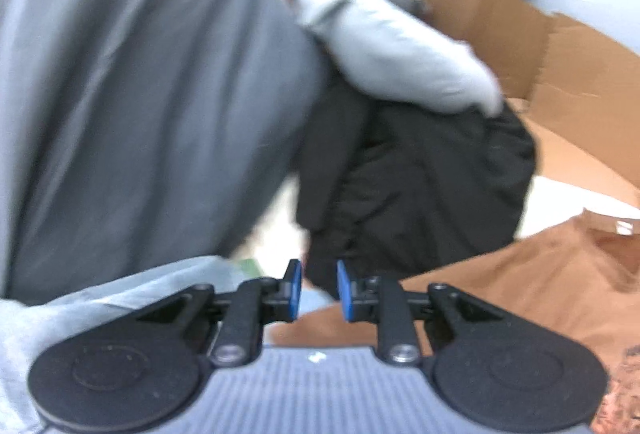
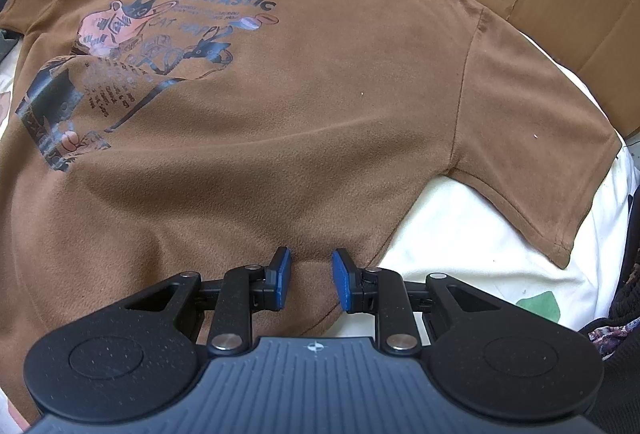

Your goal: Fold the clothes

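Each handheld tool shows the same build: the left gripper [image 1: 319, 290] and the right gripper [image 2: 311, 284] carry matte black fingers tipped with bright blue pads [image 2: 283, 276], joined by black link bars. Silver screws [image 2: 225, 341] sit at the link pivots, just beside a ribbed grey-blue body [image 2: 316, 386] with a small white compass-like mark near its front edge. On either side of that body lie broad round black discs [image 2: 106, 358] with a faint circle pressed into each.
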The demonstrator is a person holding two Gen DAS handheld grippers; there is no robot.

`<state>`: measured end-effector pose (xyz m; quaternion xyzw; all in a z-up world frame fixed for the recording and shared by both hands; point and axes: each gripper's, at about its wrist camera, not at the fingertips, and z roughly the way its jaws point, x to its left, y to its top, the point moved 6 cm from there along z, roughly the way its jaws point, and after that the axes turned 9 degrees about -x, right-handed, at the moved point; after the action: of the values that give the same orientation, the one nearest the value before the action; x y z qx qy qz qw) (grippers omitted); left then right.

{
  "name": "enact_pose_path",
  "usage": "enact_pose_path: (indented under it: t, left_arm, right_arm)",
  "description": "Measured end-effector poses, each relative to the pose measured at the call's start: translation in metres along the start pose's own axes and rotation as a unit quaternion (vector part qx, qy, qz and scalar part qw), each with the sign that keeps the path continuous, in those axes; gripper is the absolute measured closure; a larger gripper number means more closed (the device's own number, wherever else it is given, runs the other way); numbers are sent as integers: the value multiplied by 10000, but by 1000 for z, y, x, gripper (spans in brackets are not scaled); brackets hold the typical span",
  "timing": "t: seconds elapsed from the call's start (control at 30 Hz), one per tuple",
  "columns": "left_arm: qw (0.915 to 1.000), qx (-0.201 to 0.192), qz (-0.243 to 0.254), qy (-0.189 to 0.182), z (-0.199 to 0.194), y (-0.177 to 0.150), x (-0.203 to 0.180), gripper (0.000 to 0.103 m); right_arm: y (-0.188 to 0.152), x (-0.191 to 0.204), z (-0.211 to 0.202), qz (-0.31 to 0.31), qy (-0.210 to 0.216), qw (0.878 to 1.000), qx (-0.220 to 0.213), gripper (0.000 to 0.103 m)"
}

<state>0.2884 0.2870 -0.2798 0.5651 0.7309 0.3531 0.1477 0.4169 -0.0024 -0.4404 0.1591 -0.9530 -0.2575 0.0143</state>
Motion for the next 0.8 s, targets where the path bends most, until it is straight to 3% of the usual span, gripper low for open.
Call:
enact_pose_path:
  t: [0.17,0.43,0.6,0.8]
  left_arm:
    - [9983,112,147,-558,12,-8,-54,81]
    - [9941,323,93,-1035,38,-43,-124,81]
    - [9928,365,-113,-1135,61,-50,-151,81]
    - [9964,250,-239,-779,91,-41,-157,83]
  right_arm:
    - [0,1,1,8,-23,10000,-3,73]
    - [0,1,3,26,-27,10000,-30,73]
    - [0,-1,3,19,11,10000,-46,73]
    - [-1,-1,3,40,9,10000,-72,73]
